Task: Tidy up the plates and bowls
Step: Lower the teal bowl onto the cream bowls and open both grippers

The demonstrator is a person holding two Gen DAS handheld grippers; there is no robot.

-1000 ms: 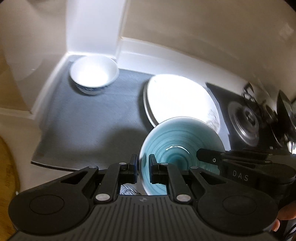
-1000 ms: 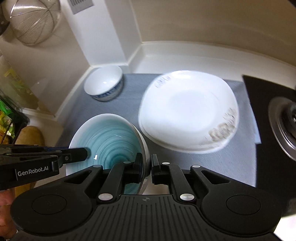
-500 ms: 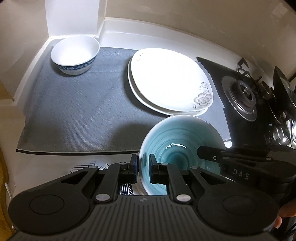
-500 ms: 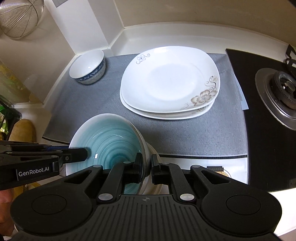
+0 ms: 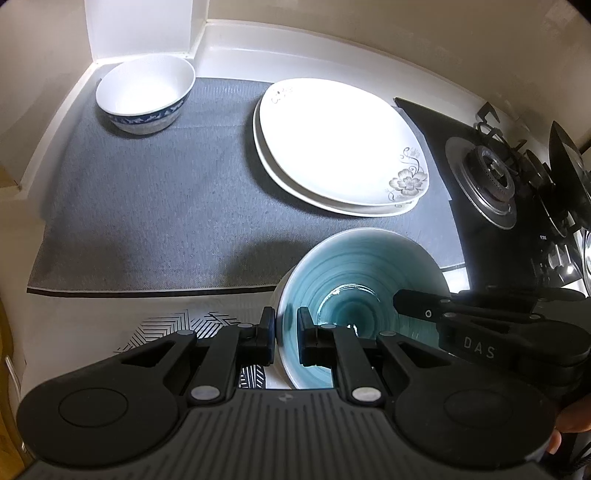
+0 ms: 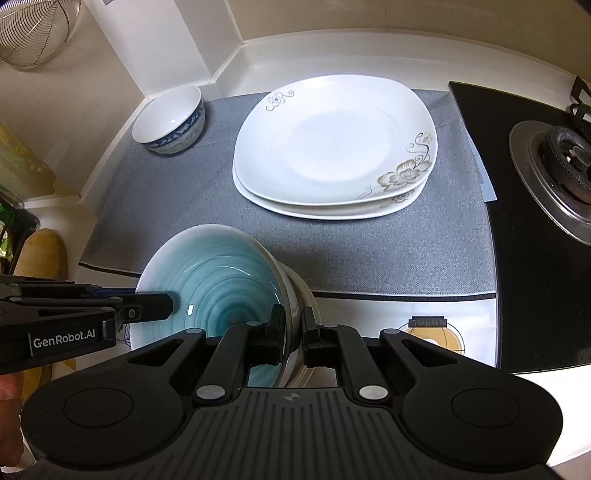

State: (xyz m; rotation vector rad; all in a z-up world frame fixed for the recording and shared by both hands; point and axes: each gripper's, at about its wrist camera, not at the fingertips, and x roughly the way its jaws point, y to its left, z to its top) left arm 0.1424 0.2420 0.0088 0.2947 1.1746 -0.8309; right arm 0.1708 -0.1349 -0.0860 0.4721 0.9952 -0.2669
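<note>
Bench (image 6: 258, 62): white, set into a corner, carrying all the dishes.
Mat (image 5: 155, 206): grey woven cloth over most of the bench, with a dark stripe along its near edge.
Hob (image 6: 535, 258): black glass panel at the mat's right edge, with a round gas burner (image 6: 565, 155) on it.
Plates (image 6: 332, 140): two white, rounded-square plates stacked on the right half of the mat, each with a brown flower print at one corner; well apart from both bowls.
Teal bowl (image 5: 365, 295): wide, glazed in teal rings inside, white outside; held by its rim on two opposite sides over the near edge of the mat, with what looks like another pale dish right under it.
Small bowl (image 5: 146, 92): white with a blue band outside, upright in the far left corner of the mat, near the wall.
Left gripper (image 5: 286, 332): clamped on the teal bowl's left rim, one finger inside and one outside.
Right gripper (image 6: 293, 330): clamped on the teal bowl's right rim in the same way.
Strainer (image 6: 33, 29): wire mesh, hanging on the wall at upper left.
</note>
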